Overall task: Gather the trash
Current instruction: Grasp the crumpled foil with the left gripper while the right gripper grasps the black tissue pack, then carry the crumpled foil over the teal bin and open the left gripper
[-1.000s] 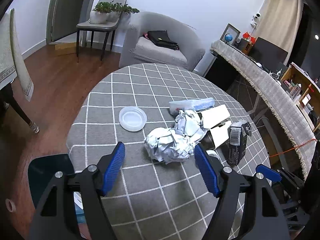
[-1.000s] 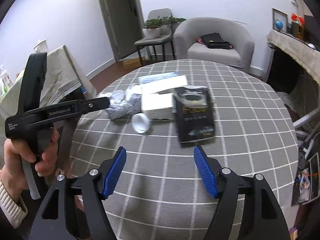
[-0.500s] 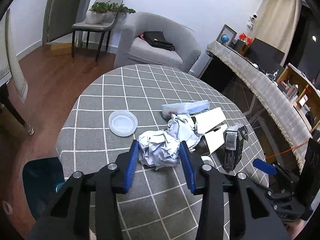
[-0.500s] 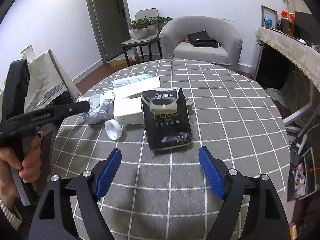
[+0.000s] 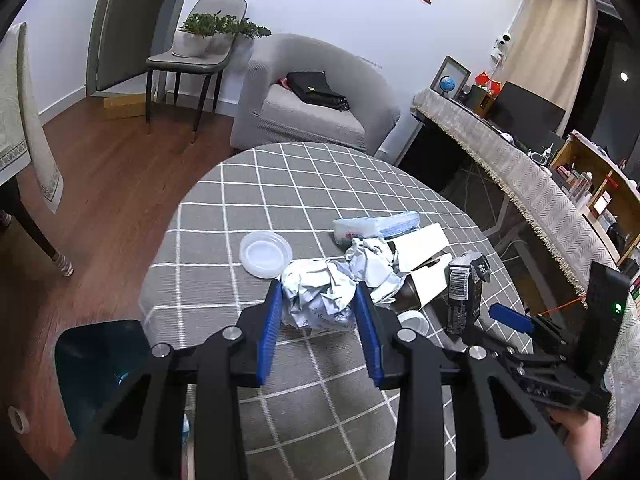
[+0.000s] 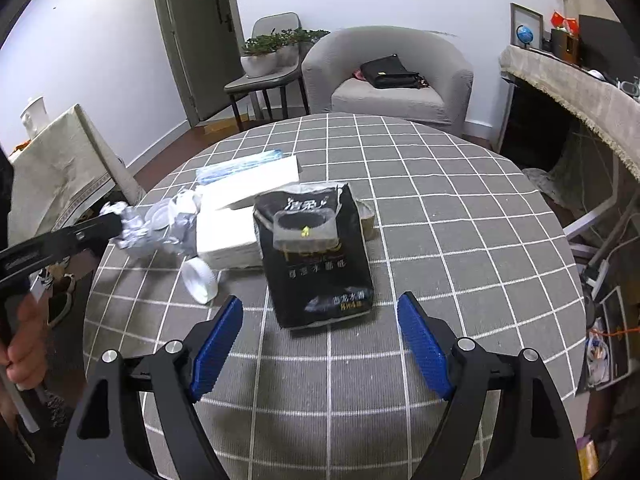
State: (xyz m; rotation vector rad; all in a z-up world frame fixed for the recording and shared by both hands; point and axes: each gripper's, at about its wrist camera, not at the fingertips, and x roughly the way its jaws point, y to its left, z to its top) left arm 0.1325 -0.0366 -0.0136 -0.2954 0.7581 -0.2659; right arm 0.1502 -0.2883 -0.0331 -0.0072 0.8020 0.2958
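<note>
My left gripper (image 5: 318, 312) is shut on a crumpled ball of white paper (image 5: 316, 298) at the near left of the round table (image 5: 280, 184); the ball also shows in the right wrist view (image 6: 138, 228). My right gripper (image 6: 320, 332) is open and empty, just short of a black tissue pack (image 6: 316, 256), which also shows in the left wrist view (image 5: 464, 292). Other trash lies beside these: a second crumpled paper (image 5: 372, 260), a white box (image 6: 228, 236), a clear lid (image 5: 265, 253), a small white cup (image 6: 200, 276) and a blue-white packet (image 5: 376, 226).
A dark teal bin (image 5: 100, 360) stands on the floor left of the table. A grey armchair (image 6: 384, 76) and a chair with plants (image 5: 192, 52) stand behind. A covered sideboard (image 5: 520, 184) runs along the right.
My left gripper moved forward and closed from wide open onto the crumpled paper ball. My right gripper moved closer to the black tissue pack and stays open.
</note>
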